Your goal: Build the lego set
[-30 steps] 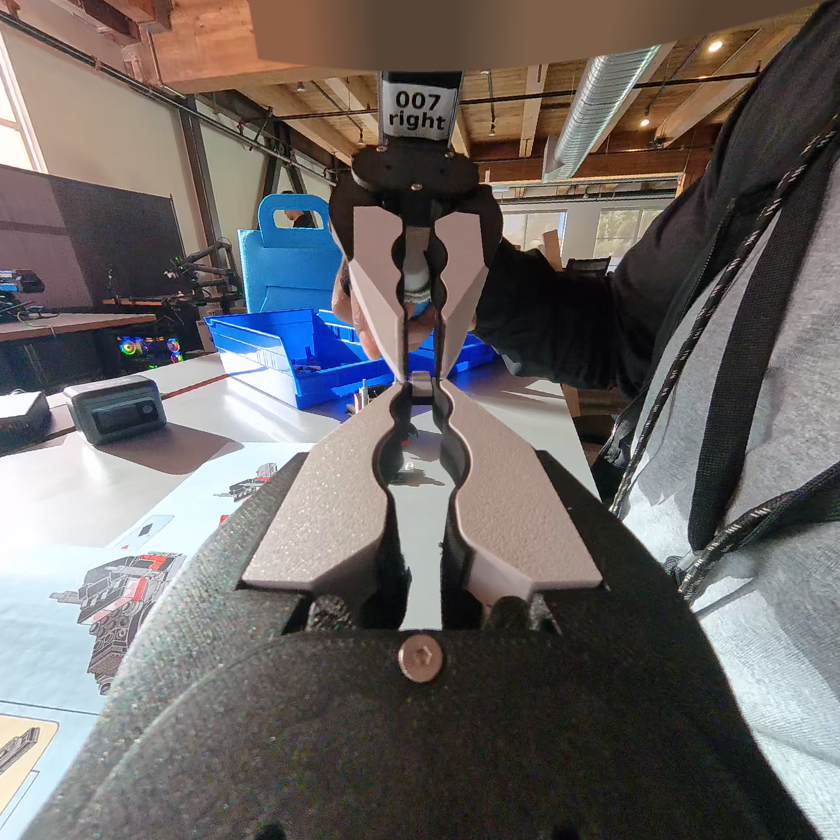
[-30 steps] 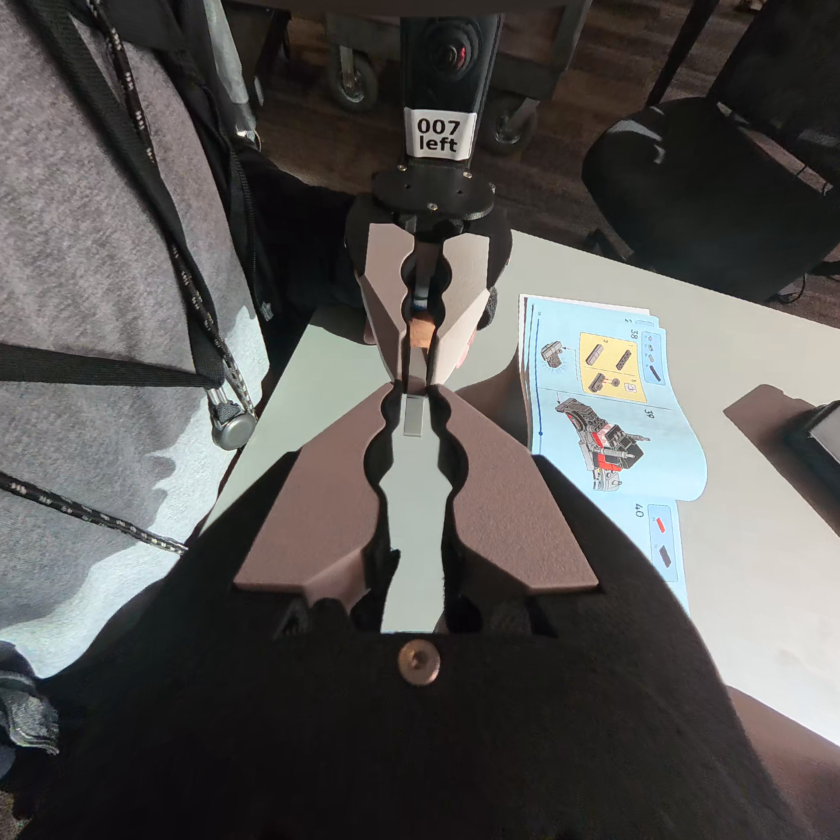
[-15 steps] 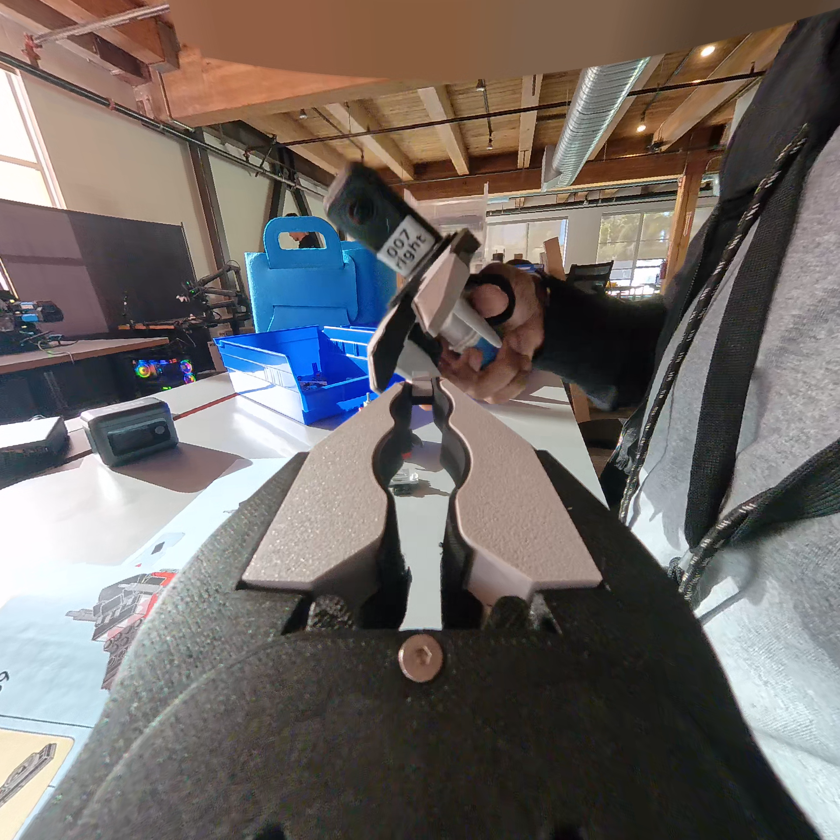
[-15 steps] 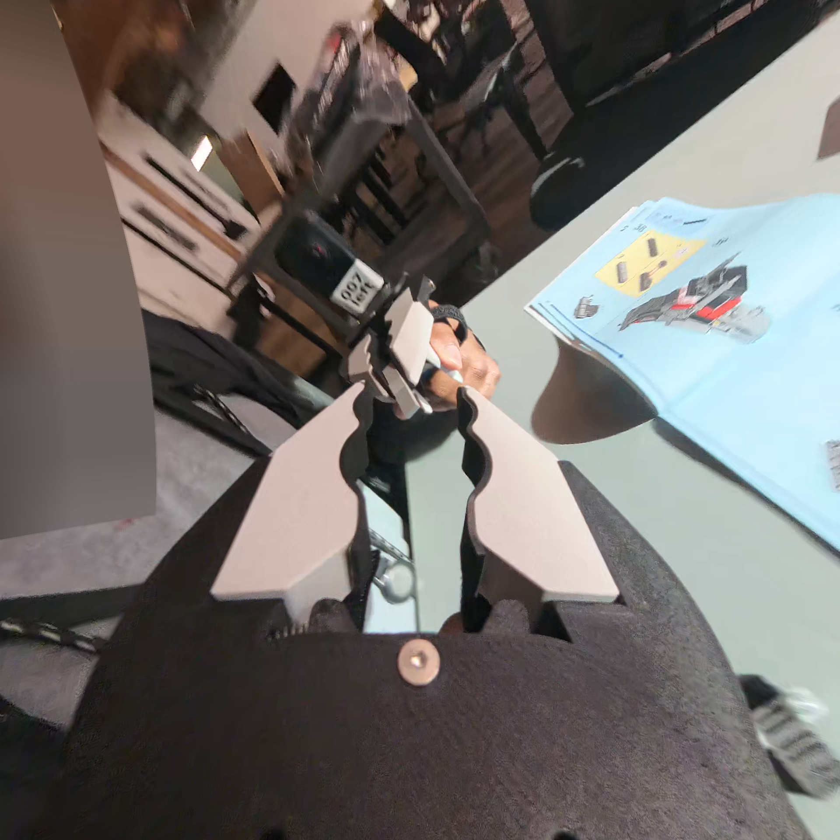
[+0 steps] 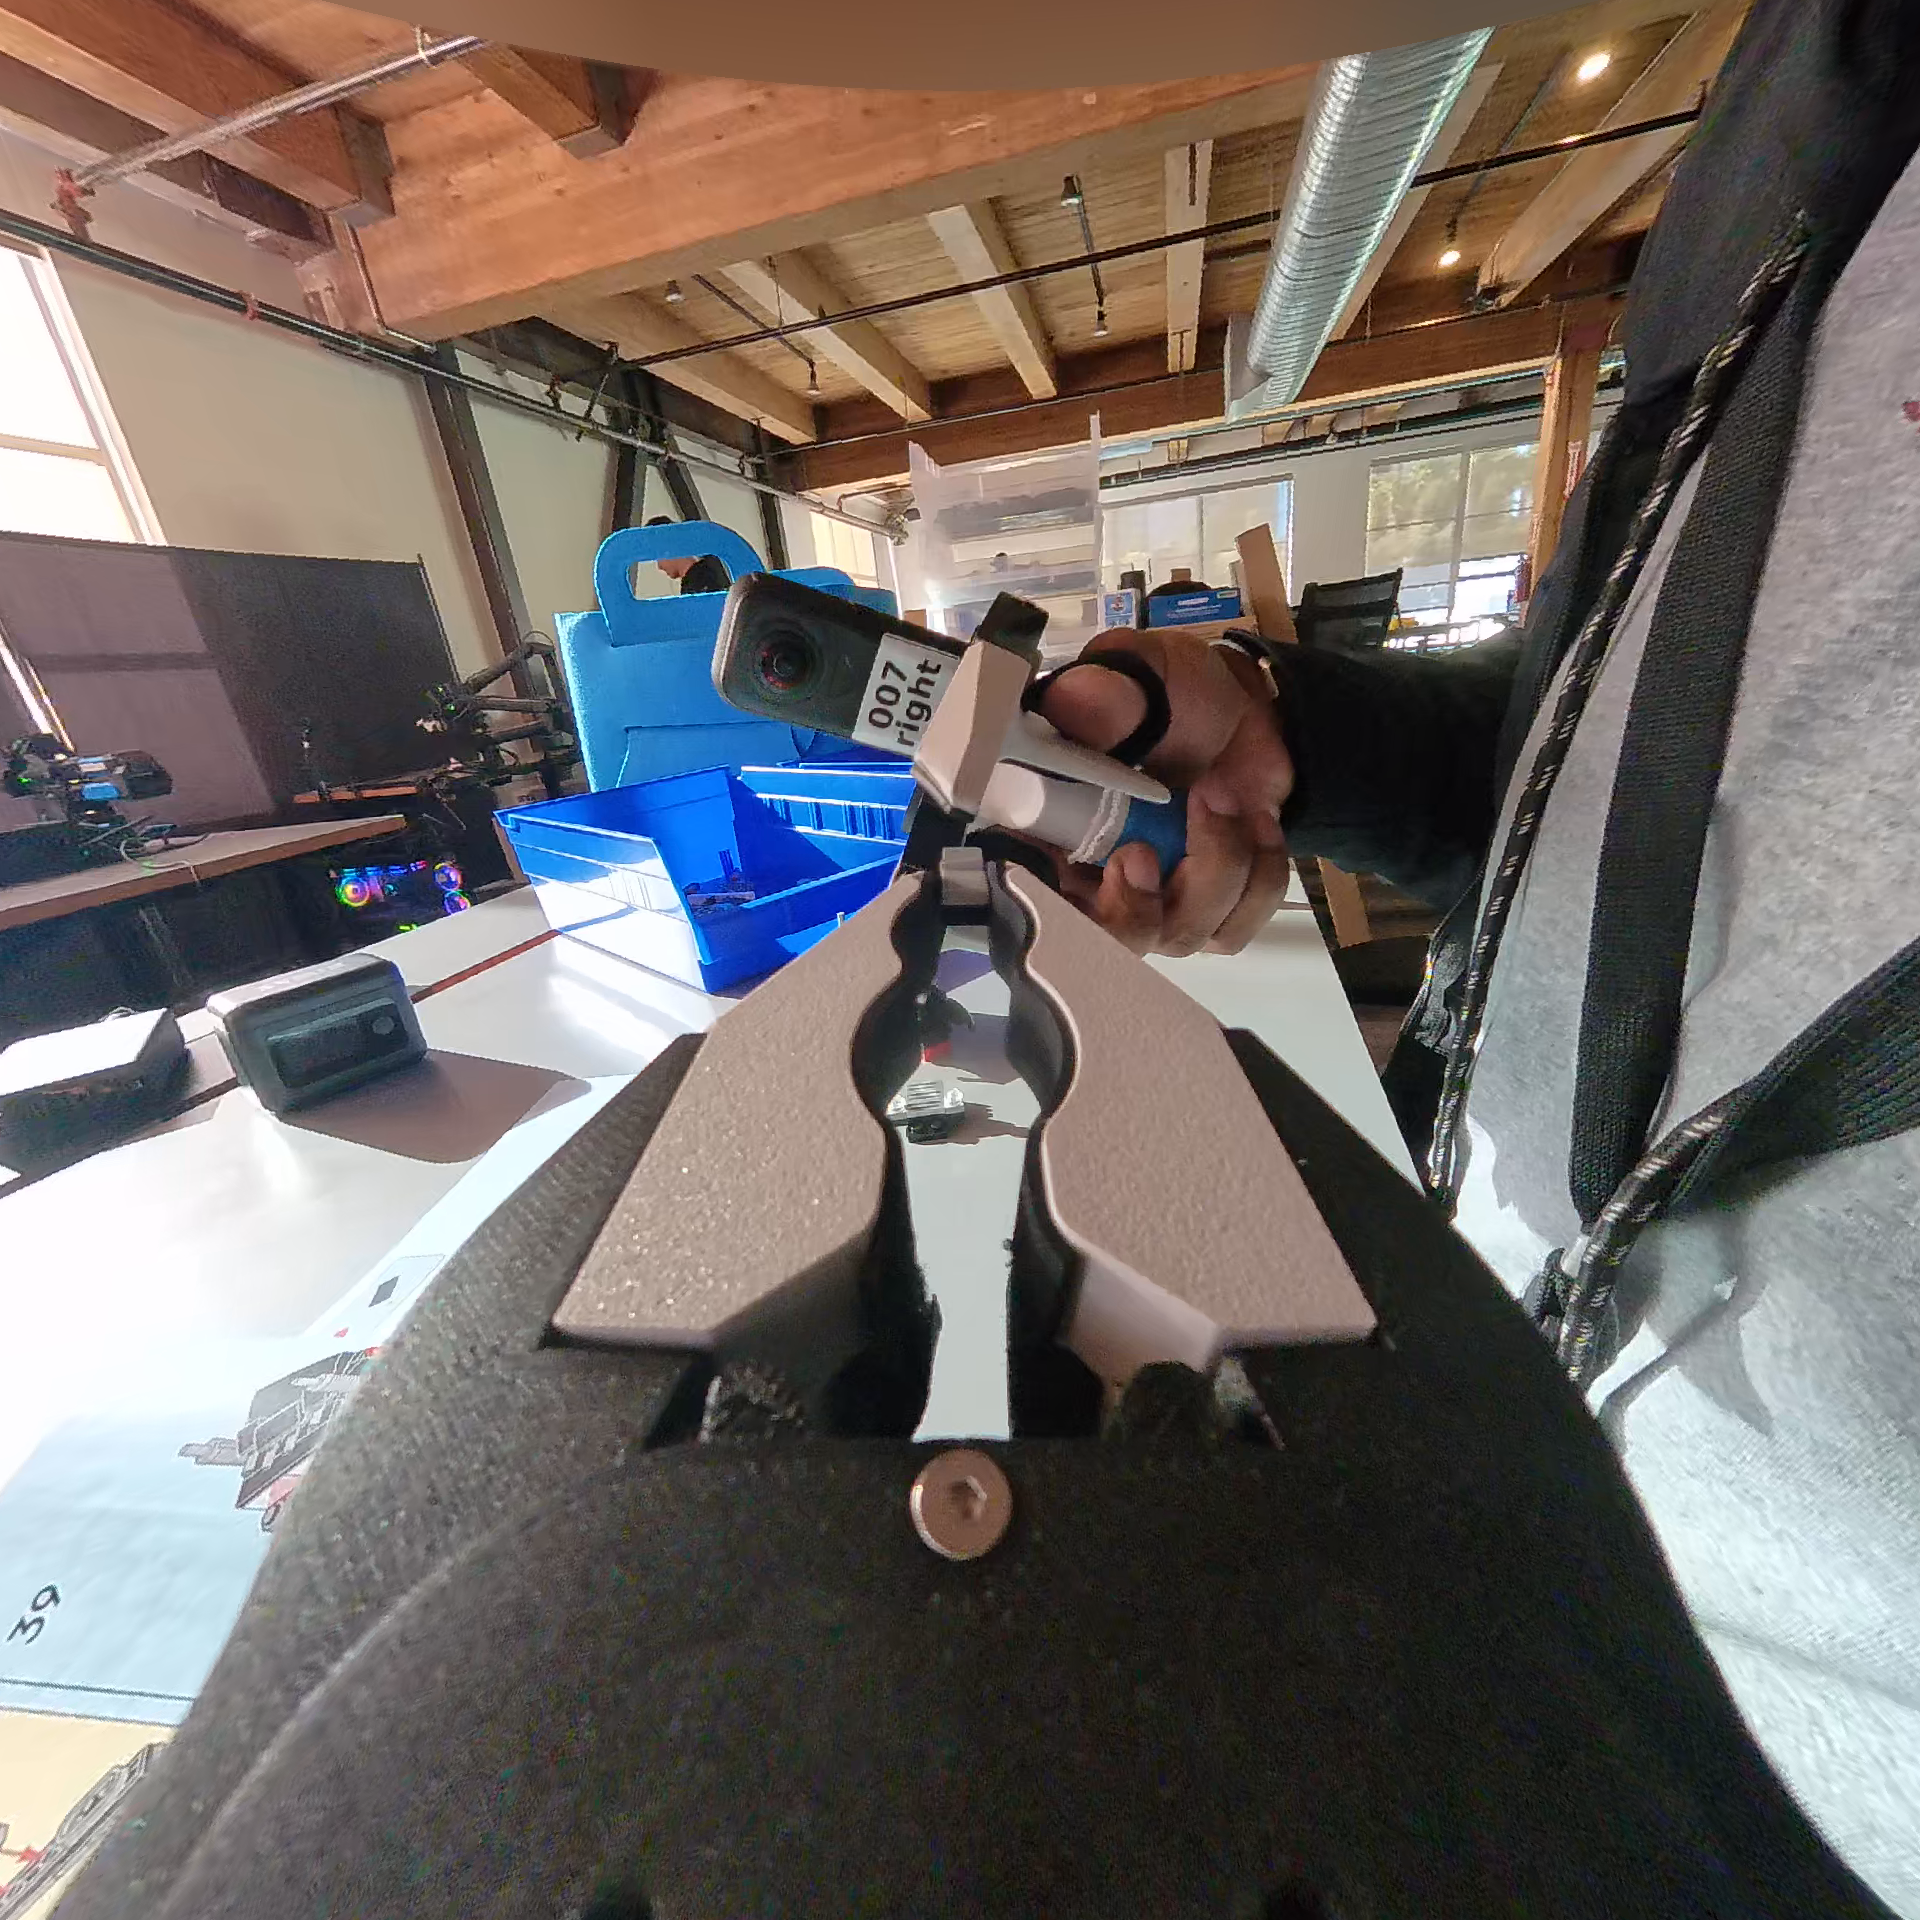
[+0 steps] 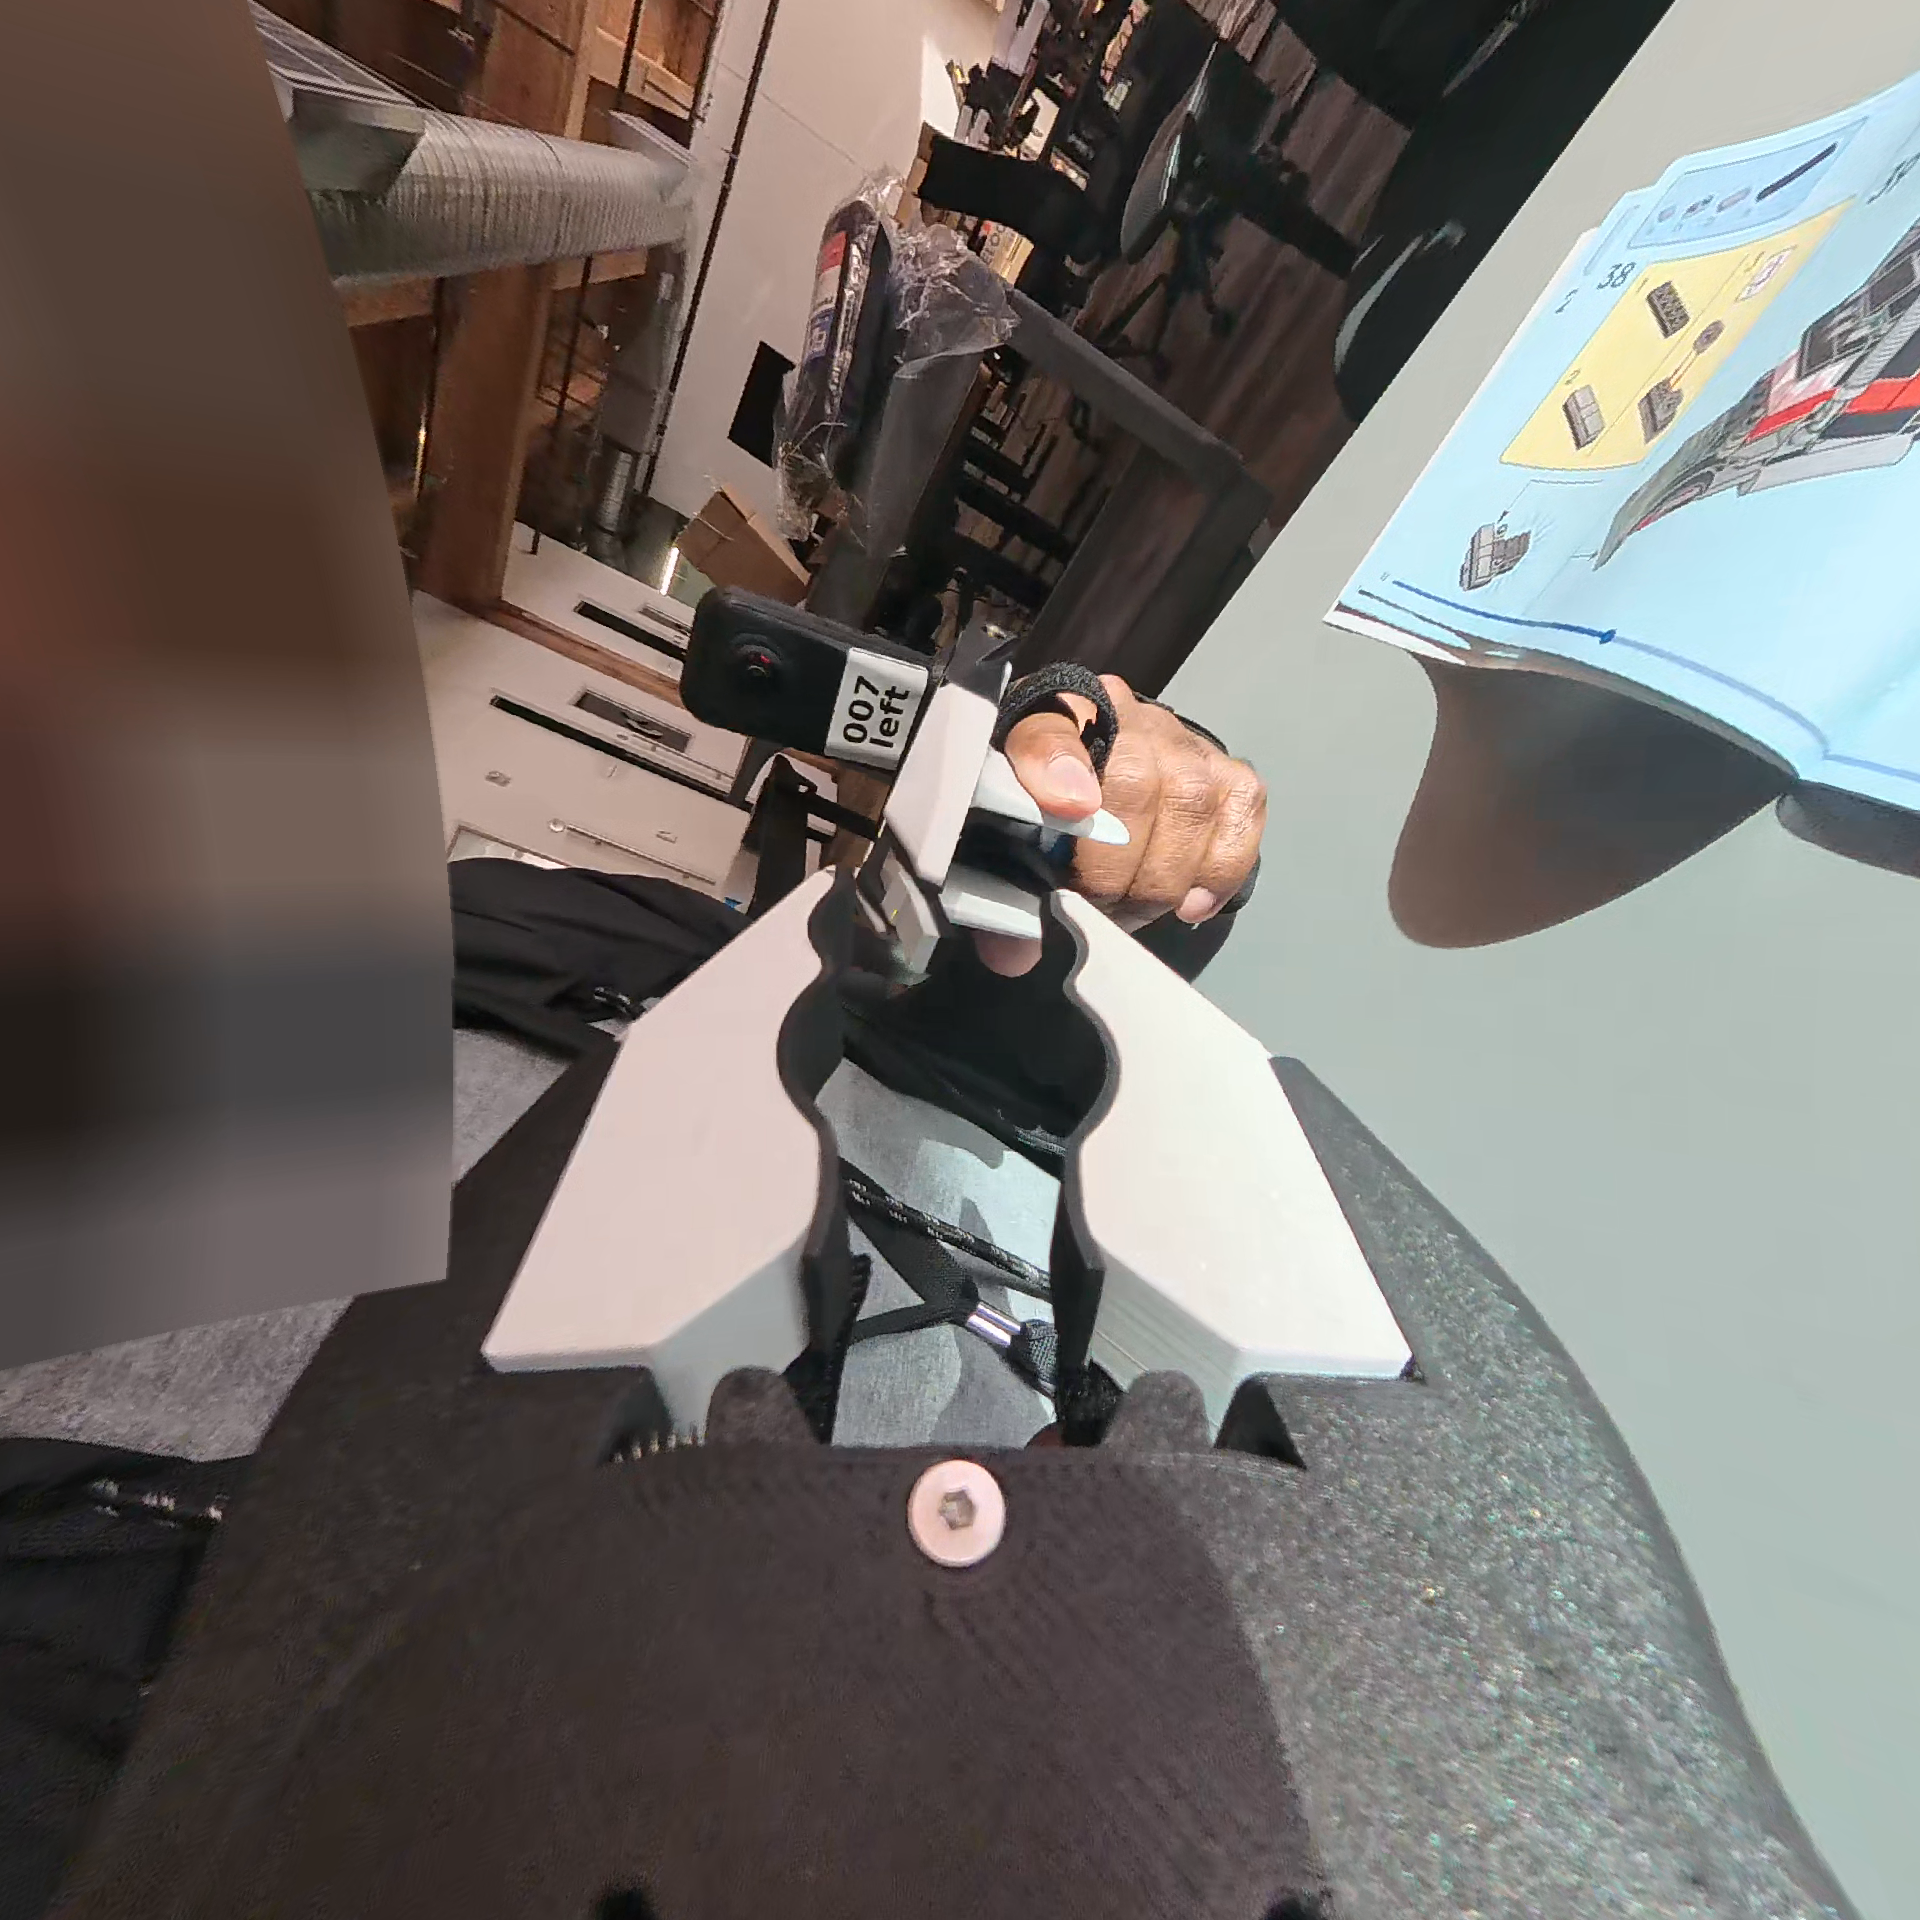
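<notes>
Left tool (image 5: 964,896) pinches a small grey piece (image 5: 962,864), shape too small to read. Just behind its tips, a tiny brick (image 5: 928,1101) on the bench (image 5: 312,1195), half hidden by a finger (image 5: 790,1143). Instruction booklet (image 6: 1704,457) runs off the frame's right edge. Right tool (image 6: 940,894): its tips overlap the other tool's, so contact can't be told. Blue bin (image 5: 727,883) contents too small.

Behind the white table (image 5: 312,1195), a bright blue bin (image 5: 665,883) and blue felt bag (image 5: 665,675). The instruction booklet (image 6: 1714,499) on it is pale blue with a yellow panel, its model drawn grey, black and red.
</notes>
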Demonstrator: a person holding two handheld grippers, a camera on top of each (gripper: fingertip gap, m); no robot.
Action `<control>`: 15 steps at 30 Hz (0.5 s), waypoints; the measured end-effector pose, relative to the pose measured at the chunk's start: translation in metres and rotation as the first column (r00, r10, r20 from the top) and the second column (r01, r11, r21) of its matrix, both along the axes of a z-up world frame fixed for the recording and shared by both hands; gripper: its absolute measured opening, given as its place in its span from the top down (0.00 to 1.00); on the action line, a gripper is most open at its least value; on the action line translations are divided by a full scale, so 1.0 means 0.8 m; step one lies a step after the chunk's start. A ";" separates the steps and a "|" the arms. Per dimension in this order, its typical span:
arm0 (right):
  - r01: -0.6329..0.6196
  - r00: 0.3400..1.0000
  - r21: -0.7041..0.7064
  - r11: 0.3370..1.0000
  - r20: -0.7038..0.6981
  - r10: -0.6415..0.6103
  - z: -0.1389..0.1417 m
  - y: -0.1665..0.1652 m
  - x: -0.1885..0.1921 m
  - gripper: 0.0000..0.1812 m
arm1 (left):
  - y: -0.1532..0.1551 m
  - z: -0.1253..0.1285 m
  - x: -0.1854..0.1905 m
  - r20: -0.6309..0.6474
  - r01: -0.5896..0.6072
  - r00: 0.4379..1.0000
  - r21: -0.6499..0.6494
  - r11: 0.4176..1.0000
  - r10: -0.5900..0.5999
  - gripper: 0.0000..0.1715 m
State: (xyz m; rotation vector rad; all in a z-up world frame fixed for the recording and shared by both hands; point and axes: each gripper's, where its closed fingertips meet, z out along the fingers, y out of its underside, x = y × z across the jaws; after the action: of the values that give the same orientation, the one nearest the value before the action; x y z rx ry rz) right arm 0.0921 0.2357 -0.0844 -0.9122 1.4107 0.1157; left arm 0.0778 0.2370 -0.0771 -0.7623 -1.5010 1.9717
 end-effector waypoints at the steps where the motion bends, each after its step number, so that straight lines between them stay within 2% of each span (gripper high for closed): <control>1: -0.002 1.000 0.001 1.000 -0.001 0.002 0.000 0.000 0.000 0.81 | 0.000 0.000 0.000 0.001 0.000 1.000 -0.001 1.000 0.000 0.95; 15: -0.065 0.998 0.004 0.998 0.013 0.065 -0.001 0.008 -0.006 0.94 | 0.000 -0.004 -0.004 0.055 -0.014 0.998 -0.022 1.000 0.015 0.95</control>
State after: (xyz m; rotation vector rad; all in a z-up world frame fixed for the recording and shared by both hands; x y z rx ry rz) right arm 0.0876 0.2421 -0.0855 -0.9535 1.3689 0.1614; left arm 0.0746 0.2372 -0.0804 -0.8238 -1.5237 1.9949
